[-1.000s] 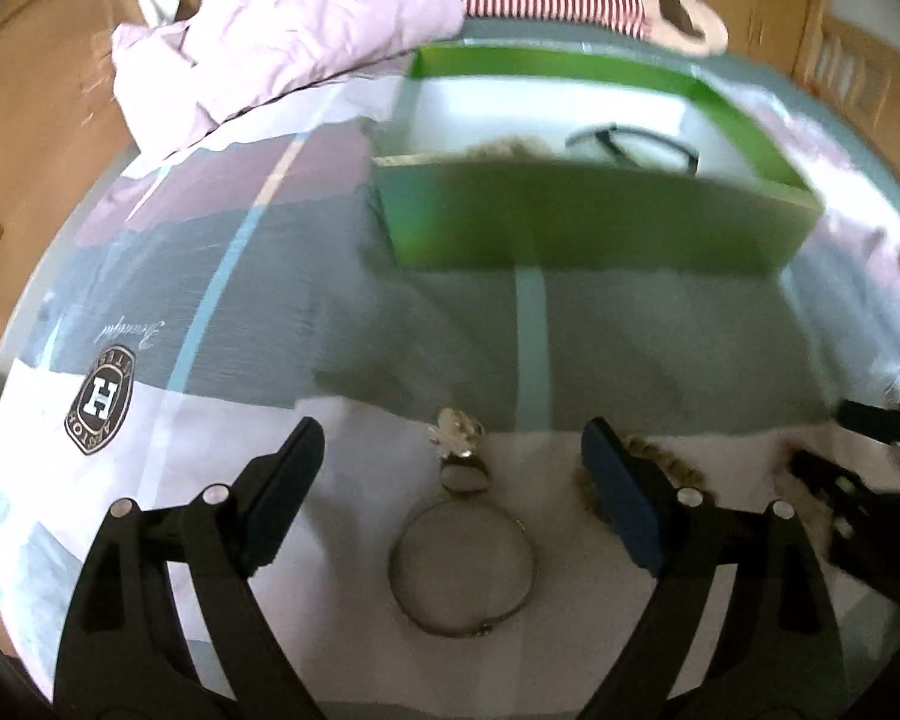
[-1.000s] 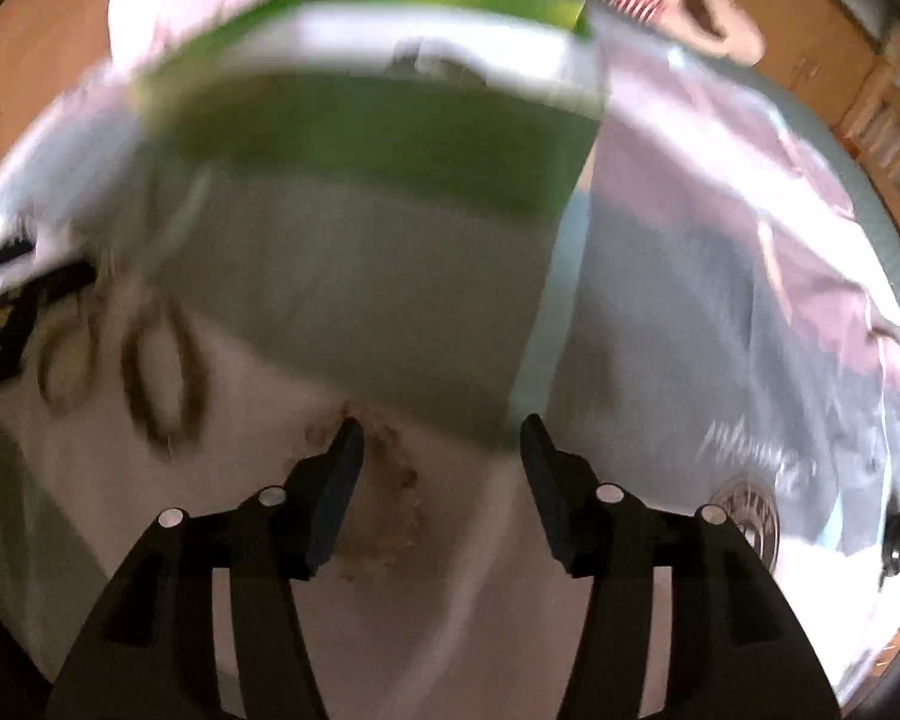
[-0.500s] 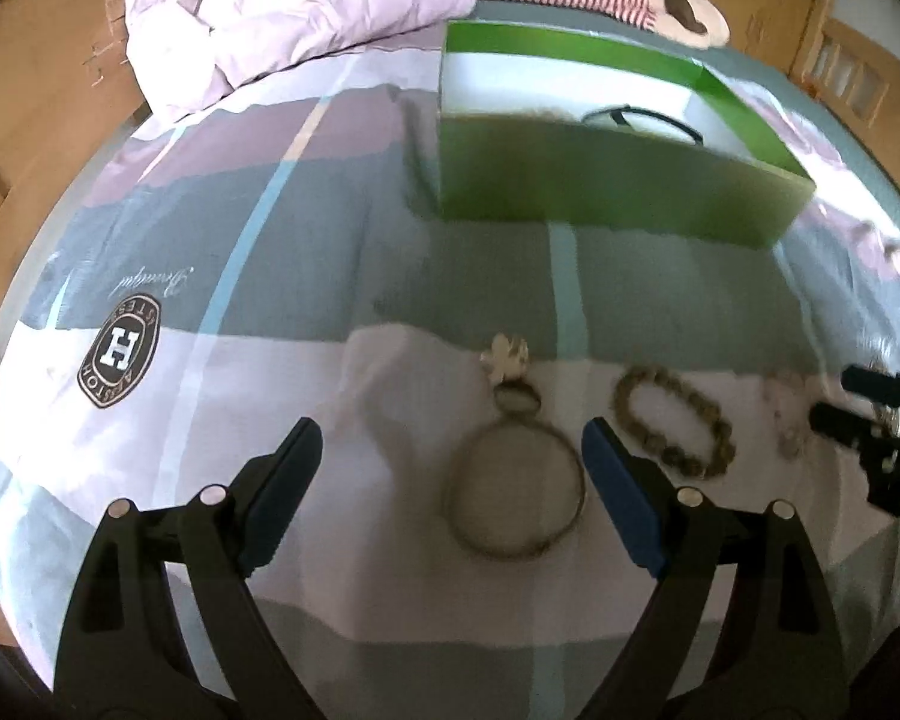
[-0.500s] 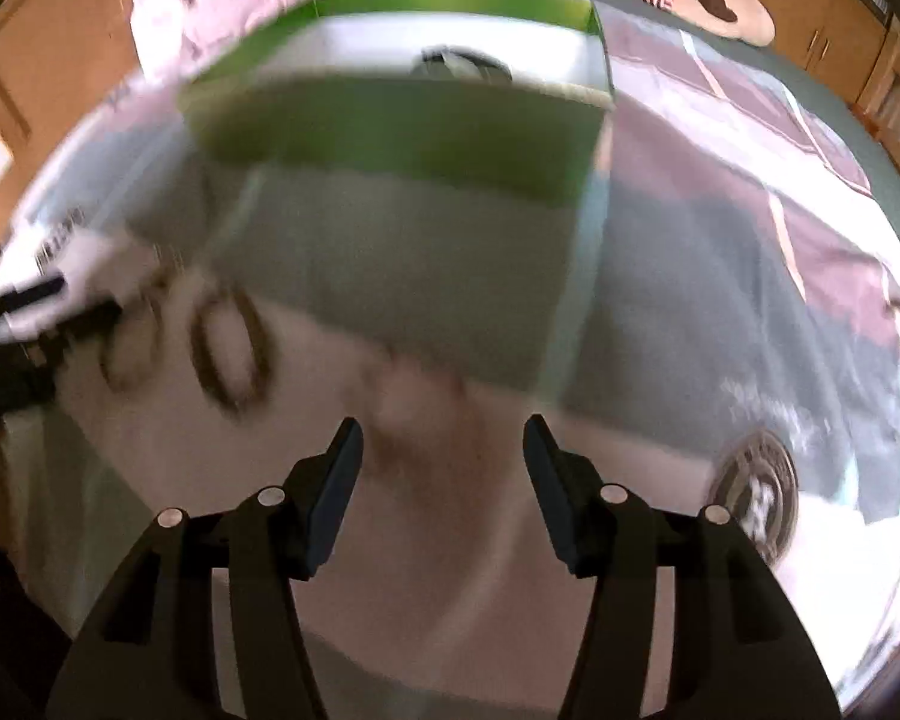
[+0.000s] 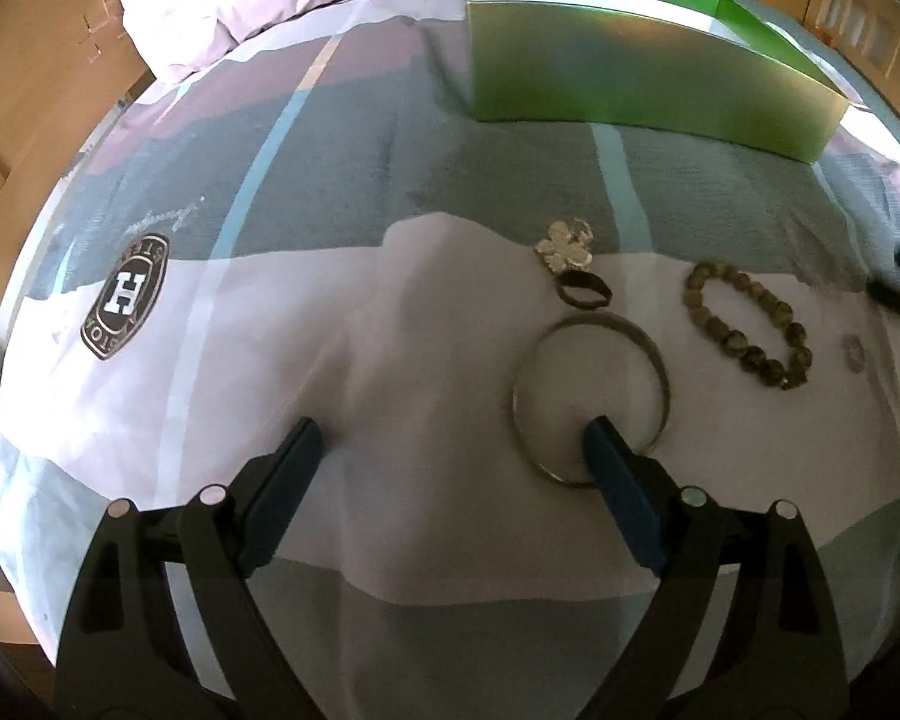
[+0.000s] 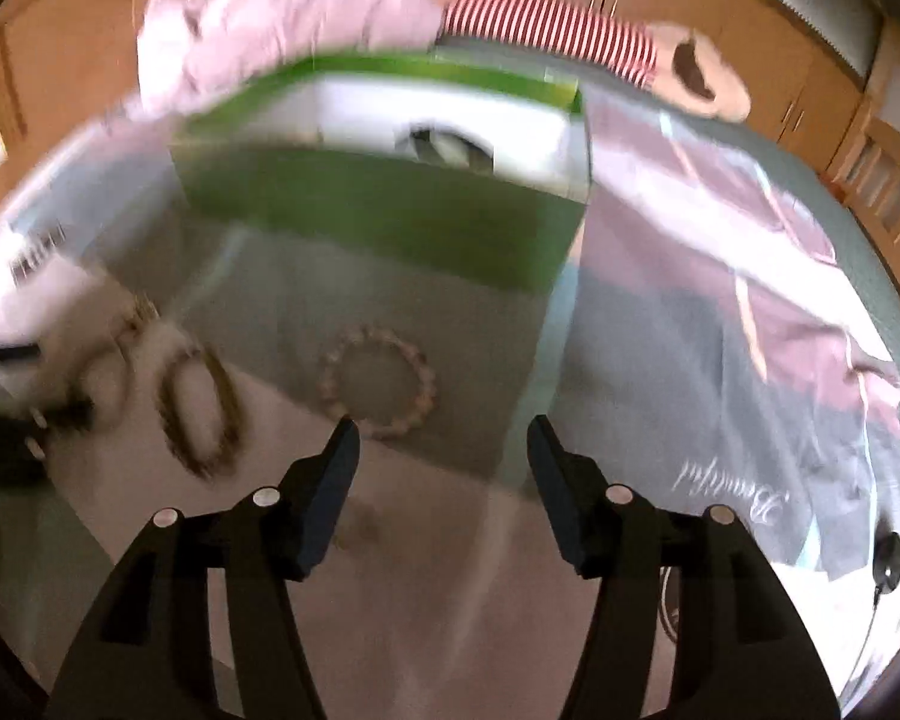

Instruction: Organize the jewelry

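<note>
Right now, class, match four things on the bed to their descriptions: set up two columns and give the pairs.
1. green box
2. metal bangle
3. dark bead bracelet
4. left hand-held gripper

A. partly behind the right fingertip
B. open, holding nothing
C. standing at the far side
D. right of the bangle, lying apart

Pairs: 1-C, 2-A, 3-D, 4-B

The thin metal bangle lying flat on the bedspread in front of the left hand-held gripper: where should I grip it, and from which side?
Grip the bangle across its near rim, coming down steeply from above. It lies flat, a thin open hoop, so one finger can go inside and one outside. The left hand-held gripper is wide open; its right finger already overlaps that near edge. The far rim sits close to a small ring.
</note>
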